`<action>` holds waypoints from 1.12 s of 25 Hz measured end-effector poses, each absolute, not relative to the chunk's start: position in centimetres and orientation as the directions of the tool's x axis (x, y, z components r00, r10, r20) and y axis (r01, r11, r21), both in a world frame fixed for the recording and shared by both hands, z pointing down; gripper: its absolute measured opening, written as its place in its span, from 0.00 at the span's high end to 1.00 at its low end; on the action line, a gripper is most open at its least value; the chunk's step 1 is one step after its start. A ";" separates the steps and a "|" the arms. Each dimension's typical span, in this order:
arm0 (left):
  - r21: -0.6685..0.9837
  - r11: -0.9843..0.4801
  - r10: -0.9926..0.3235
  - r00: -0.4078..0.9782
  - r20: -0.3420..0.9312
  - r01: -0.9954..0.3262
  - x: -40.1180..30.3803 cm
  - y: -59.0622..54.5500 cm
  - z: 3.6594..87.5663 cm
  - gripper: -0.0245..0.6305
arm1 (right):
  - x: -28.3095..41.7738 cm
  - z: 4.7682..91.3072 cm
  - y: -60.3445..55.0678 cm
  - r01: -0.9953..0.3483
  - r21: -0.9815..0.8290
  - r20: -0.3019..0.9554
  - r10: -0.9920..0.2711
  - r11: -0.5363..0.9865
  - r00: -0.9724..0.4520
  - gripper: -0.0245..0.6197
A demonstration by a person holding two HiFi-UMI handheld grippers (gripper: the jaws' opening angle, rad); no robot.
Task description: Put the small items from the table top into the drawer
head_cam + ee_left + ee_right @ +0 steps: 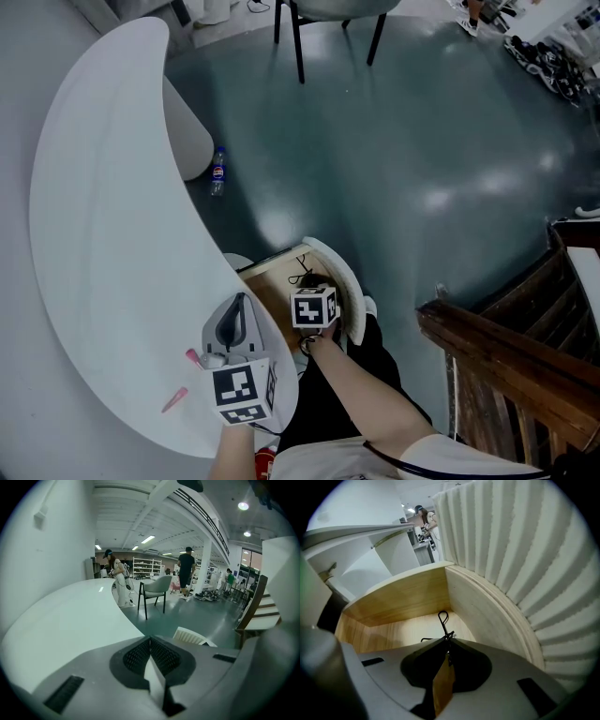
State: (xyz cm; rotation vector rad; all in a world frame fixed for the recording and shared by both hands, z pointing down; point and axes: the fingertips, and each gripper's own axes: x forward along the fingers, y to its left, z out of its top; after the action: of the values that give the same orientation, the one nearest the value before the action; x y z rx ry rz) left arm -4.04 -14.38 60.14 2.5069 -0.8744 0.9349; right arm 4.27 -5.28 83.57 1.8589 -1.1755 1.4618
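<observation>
Right gripper view: black binder clip (pixel 448 634) clamped between the shut jaws of the right tool (pixel 447 640), one wire loop sticking out ahead of the tips. Held inside the open wooden drawer (pixel 393 630), just above its pale floor, near the corner where the curved, ribbed white drawer front (pixel 511 550) meets the side wall. Whether touching the floor of the drawer, not clear.

Head view: same tool pointing steeply down into the drawer, marker cube on top, drawer pulled out from under the edge of the white curved tabletop (pixel 103 234).

Left tool (pixel 150 639) resting over the near end of the tabletop, jaws together, nothing between them. Just beside it on the tabletop a pink stick (pixel 174 400) and, nearer the tool, a small pink piece (pixel 192 356), apart from each other.

Farther out: bottle (pixel 217 172) standing on the dark floor (pixel 422 141) by the base of the tabletop, chair (pixel 319 23) beyond it, wooden railing (pixel 506 356) at the right.
</observation>
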 end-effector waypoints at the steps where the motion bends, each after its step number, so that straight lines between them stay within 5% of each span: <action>1: 0.086 -0.758 -0.432 0.596 0.677 -0.647 -4.1 -14.4 60.2 0.93 | 4.2 83.8 -5.3 -0.854 -0.127 0.947 -0.318 -0.505 0.047 0.89; 28: 0.035 -0.739 -0.487 0.569 0.663 -0.673 -4.0 -14.5 60.1 0.93 | 4.4 80.3 -5.6 -0.838 -0.210 0.926 -0.378 -0.504 -0.004 0.89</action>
State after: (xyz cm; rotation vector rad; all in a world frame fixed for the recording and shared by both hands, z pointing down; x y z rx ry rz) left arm -3.99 -14.46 60.09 2.5199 -0.9568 0.9372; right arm 4.40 -5.59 80.35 1.8730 -1.2545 1.5182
